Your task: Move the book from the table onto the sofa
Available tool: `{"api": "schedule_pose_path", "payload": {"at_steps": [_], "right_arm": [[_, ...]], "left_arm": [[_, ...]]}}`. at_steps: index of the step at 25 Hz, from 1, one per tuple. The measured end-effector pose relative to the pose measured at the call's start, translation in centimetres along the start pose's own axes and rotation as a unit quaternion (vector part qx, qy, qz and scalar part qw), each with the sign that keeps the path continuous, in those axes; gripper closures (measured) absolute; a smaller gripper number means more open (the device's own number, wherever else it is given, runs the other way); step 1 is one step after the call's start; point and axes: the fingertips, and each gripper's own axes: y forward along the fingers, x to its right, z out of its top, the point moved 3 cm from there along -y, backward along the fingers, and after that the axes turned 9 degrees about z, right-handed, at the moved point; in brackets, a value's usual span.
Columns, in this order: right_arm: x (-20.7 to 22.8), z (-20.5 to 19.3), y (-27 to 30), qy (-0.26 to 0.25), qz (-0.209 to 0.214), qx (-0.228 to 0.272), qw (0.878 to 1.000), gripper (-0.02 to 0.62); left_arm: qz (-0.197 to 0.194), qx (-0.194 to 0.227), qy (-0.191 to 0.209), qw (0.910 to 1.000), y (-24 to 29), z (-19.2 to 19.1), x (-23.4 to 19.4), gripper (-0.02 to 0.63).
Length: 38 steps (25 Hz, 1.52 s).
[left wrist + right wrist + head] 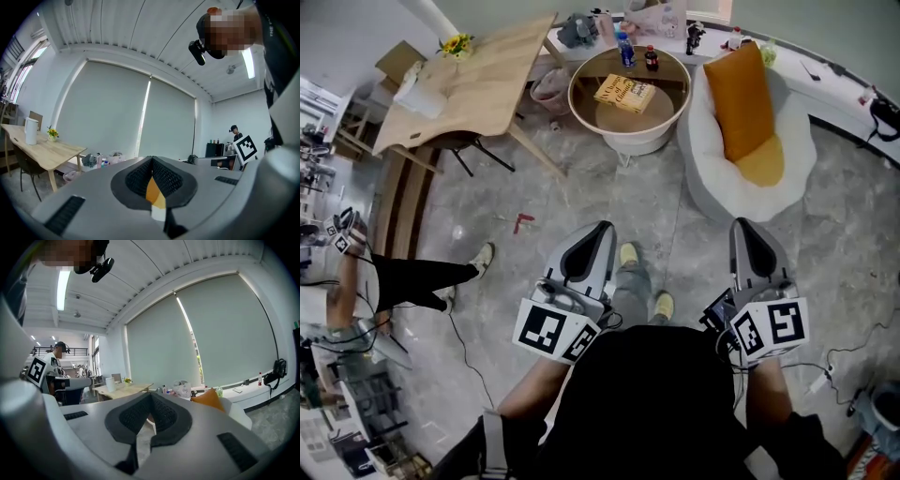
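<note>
- The round table (pixel 667 120) has a raised rim like a shallow tub. The book (pixel 624 94), yellow-covered, lies flat on its top near the middle.
- Two bottles stand at the far edge of that top behind the book: a blue one (pixel 625 49) and a dark one (pixel 651 58).
- A pink basket (pixel 549 92) sits on the floor just left of the round table; I cannot tell what is in it.
- A small vase of yellow flowers (pixel 457 43) stands on the wooden table (pixel 478 84).
- The white sofa (pixel 712 183) is just right of the round table and holds an orange cushion (pixel 741 94). No book is on it.
- The left gripper (pixel 598 234) is held out in front of the person's torso and points about level toward the round table. Its jaws are pressed together with nothing between them.
- The right gripper (pixel 744 230) is held alongside it, well apart, and aims toward the sofa. Its jaws are also closed and empty.
- Both grippers are well short of the book.
</note>
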Motion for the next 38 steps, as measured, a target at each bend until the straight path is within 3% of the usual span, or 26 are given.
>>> {"api": "schedule_pose_path", "payload": {"at_steps": [13,38], "right_arm": [[0.7,2.3,10.9,-0.032,0.017,-0.016,0.999,0.586],[1.1,6.0,28.5,-0.064,0.027,-0.038,0.997,0.586]], "left_arm": [[0.013,0.007,-0.009,0.9999,6.9,0.9,-8.0,0.597],[-0.001,0.015,-0.028,0.9995,18.4,3.5,-21.6,0.597]]}}
